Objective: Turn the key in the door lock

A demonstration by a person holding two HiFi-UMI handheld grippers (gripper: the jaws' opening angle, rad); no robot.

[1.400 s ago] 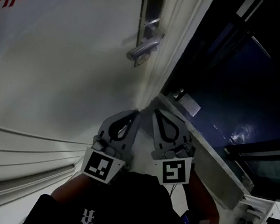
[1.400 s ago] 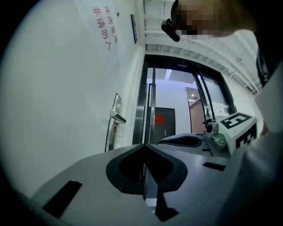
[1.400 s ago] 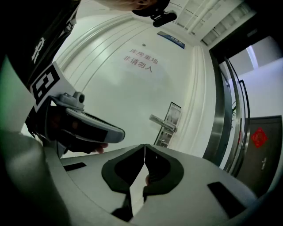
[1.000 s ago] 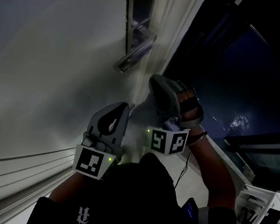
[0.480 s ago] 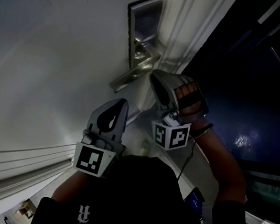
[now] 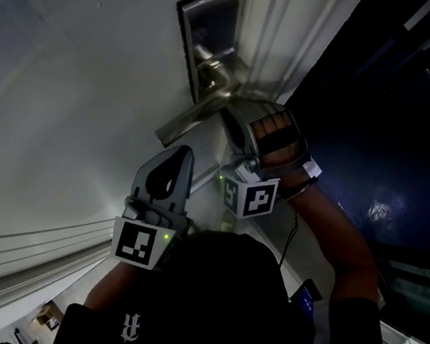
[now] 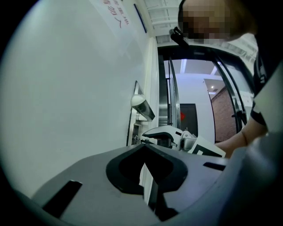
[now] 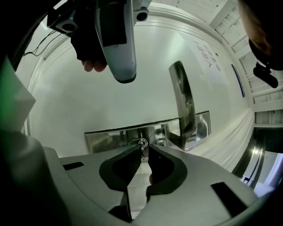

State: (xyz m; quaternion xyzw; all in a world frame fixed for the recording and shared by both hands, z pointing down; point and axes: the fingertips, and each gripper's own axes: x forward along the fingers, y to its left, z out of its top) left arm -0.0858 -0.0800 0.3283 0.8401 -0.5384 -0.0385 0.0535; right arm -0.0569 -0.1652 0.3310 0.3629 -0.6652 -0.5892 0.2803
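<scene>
Now your right gripper (image 8: 144, 147) has reached the polished steel lock plate (image 8: 110, 137), jaws barely apart around its small metal key (image 8: 142, 142); left gripper (image 7: 144, 146) jaws pressed together, empty.

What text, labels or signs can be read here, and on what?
Nothing reads as quotable text.
Red characters on the white door: cut off, unreadable.
White emblem on the dark shirt: a logo, no legible letters.
Left marker cube, right marker cube: square code patterns, no words.
</scene>
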